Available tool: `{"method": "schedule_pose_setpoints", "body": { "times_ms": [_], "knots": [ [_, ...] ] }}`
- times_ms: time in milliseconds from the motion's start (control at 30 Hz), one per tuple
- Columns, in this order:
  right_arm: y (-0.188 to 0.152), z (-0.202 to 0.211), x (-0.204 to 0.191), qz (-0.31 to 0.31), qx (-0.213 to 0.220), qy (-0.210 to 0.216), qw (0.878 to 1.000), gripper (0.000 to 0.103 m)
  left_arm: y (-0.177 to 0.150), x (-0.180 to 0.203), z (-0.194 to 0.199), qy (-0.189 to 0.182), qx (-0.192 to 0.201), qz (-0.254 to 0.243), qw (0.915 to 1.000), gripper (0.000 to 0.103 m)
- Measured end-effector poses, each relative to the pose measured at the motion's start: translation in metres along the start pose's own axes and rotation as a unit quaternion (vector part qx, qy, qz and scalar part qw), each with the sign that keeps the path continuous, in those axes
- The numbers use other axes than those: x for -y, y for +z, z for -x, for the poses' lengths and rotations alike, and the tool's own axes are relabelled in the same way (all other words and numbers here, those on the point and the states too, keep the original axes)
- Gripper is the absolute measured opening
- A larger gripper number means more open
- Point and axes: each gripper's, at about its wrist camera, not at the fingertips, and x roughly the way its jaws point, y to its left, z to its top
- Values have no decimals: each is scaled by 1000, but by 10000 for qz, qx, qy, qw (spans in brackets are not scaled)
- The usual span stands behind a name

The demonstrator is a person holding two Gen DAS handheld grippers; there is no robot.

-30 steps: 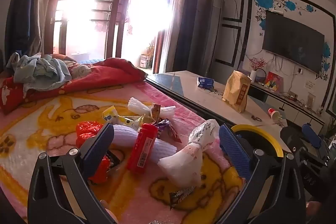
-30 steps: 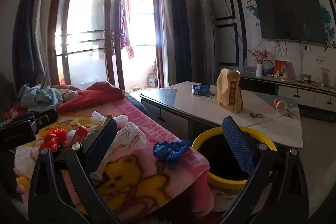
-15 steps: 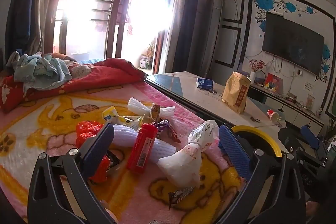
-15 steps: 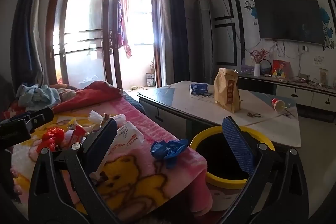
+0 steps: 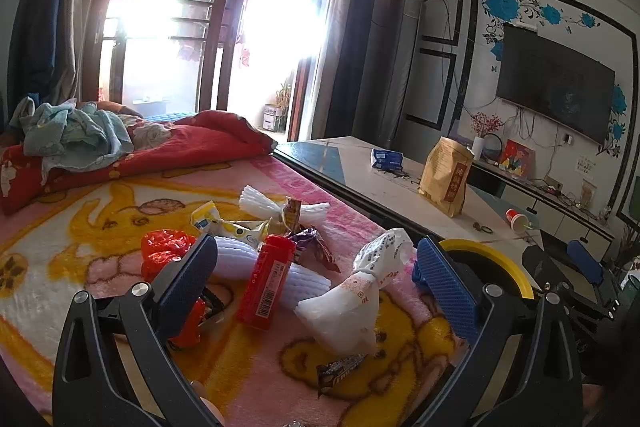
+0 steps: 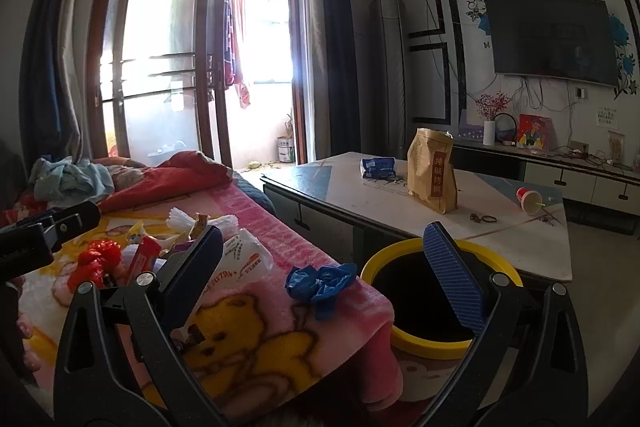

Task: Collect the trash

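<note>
The left gripper (image 5: 312, 267), jaws wide apart and empty, frames the red tube (image 5: 266, 281) on the blanket (image 5: 100, 211), long axis running near-to-far; the right gripper (image 6: 324, 255), also spread, sits nearer the yellow bin (image 6: 436, 347)

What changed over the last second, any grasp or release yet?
Nothing grasped or released. The left gripper and right gripper stay open and empty, with only slight camera drift. The red rectangular box, white knotted plastic bag, crumpled blue plastic glove and the other wrappers lie unmoved on the pink cartoon blanket; the yellow-rimmed black bin holds its place.
</note>
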Motion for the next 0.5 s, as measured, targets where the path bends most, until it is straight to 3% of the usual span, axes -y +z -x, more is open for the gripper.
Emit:
{"method": "schedule_pose_setpoints", "body": {
  "times_ms": [500],
  "knots": [
    [-3, -2, 2, -4, 7, -33, 10000, 92, 1, 0, 1, -12, 2, 12, 10000, 97]
  ]
}}
